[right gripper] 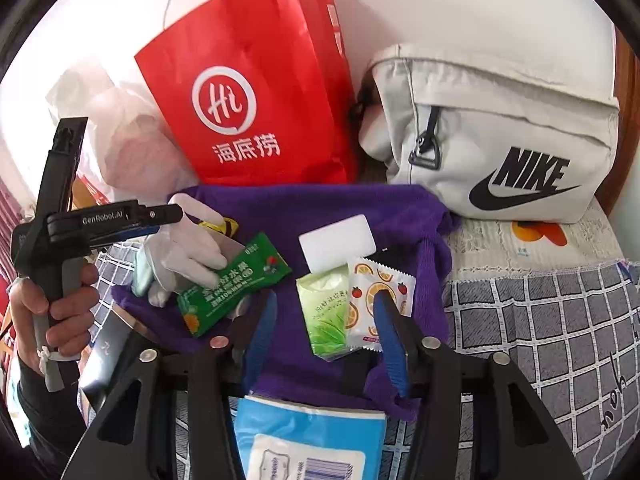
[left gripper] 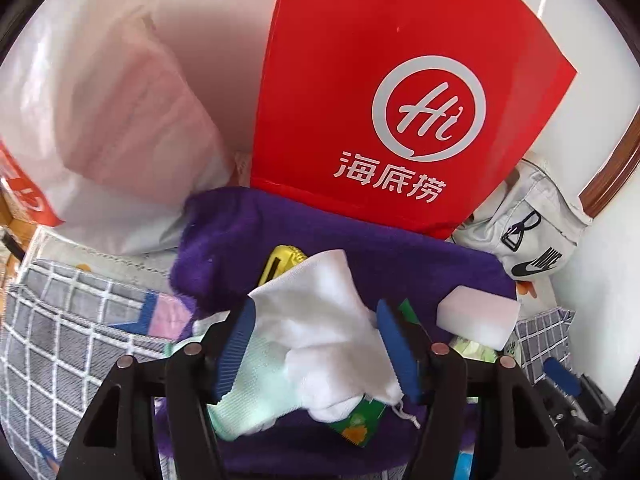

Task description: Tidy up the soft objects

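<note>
Sorting a small heap of soft things on a purple towel (right gripper: pixel 352 204) is the job in hand, and both grippers look to be between grasps. The towel lies spread on a grey checked bedspread (right gripper: pixel 540 320), with a red paper bag (right gripper: pixel 248 92) and a pale Nike bag (right gripper: pixel 508 136) standing just behind it. The left gripper (left gripper: pixel 316 344) hangs over the towel's left part with its jaws apart; a white sock (left gripper: pixel 320 320) with a mint-green cuff lies bunched between them, but the blue pads stand clear of the cloth on both sides, so the sock seems released or not yet gripped rather than held. Beside the sock on the towel lie a green sachet (right gripper: pixel 236 280) and a white sponge block (right gripper: pixel 338 242). The right gripper (right gripper: pixel 326 320) also has its jaws apart over the towel's near middle, closing on nothing; a pale green tissue pack (right gripper: pixel 326 312) lies between its tips and an orange-printed sachet (right gripper: pixel 380 304) lies under the right tip. A blue wet-wipe pack (right gripper: pixel 308 436) rests at the towel's near edge. The next move, as I judge it, calls for choosing one item, probably the sock or the tissue pack, lowering the open jaws squarely around it and closing gently, since loose knit can slip or drag the sachet touching it.
</note>
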Motion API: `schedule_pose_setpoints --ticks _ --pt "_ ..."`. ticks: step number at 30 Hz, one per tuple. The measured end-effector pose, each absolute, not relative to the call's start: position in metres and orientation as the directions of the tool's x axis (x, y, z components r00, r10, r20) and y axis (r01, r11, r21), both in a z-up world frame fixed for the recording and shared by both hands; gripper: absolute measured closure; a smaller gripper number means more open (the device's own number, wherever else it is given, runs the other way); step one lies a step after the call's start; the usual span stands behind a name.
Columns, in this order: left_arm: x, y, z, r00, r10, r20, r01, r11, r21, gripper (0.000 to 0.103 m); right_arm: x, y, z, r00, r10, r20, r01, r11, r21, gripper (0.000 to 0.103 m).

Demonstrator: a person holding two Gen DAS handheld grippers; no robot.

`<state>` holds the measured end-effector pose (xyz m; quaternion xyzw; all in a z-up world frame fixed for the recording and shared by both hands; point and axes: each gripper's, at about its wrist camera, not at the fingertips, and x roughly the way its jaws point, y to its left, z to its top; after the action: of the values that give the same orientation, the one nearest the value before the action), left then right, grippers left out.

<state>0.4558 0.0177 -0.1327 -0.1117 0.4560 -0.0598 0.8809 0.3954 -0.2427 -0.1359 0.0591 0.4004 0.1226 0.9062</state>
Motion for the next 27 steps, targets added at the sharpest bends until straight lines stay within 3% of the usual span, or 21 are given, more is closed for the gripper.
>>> schedule_pose_setpoints --ticks 9,27 --pt "0.423 0.022 -0.116 0.579 -0.182 -0.795 -0.023 0.971 -0.239 0.036 0.362 -0.23 -0.114 0.669 0.21 -0.713 -0.189 0.976 0.111 0.039" --pt "0.267 0.014 -0.053 0.652 -0.135 -0.746 0.012 0.986 -0.167 0.027 0.24 -0.219 -0.074 0.697 0.163 -0.699 -0.141 0.986 0.089 0.037"
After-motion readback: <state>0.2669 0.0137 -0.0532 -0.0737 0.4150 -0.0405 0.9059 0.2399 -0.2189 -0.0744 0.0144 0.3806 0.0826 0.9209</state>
